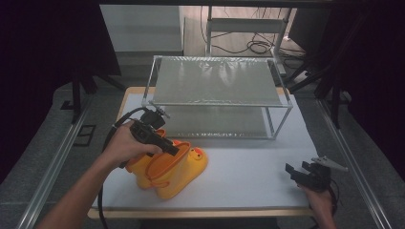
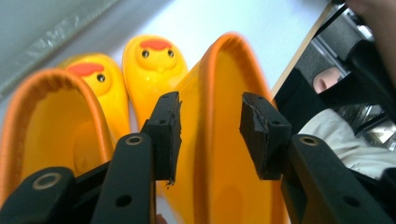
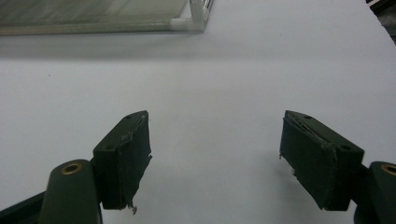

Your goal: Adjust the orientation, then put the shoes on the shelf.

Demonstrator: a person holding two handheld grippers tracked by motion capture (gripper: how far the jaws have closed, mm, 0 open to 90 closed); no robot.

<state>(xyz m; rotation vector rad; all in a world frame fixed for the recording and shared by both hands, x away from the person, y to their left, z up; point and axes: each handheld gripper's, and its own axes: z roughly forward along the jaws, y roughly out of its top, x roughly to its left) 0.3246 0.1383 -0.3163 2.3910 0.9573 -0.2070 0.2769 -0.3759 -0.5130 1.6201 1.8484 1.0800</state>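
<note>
Two yellow rubber boots with orange rims and duck faces stand side by side at the table's front left. In the left gripper view one boot is at the left. The other boot has its orange rim running up between the black jaws. My left gripper stands open astride that rim, and its pads do not press the wall. In the high view the left gripper points down into the boots. My right gripper rests open at the front right, with bare table between its jaws.
A two-level rack with a clear frame stands at the back of the white table. Its corner post lies ahead of the right gripper. Metal rails run along both sides of the table.
</note>
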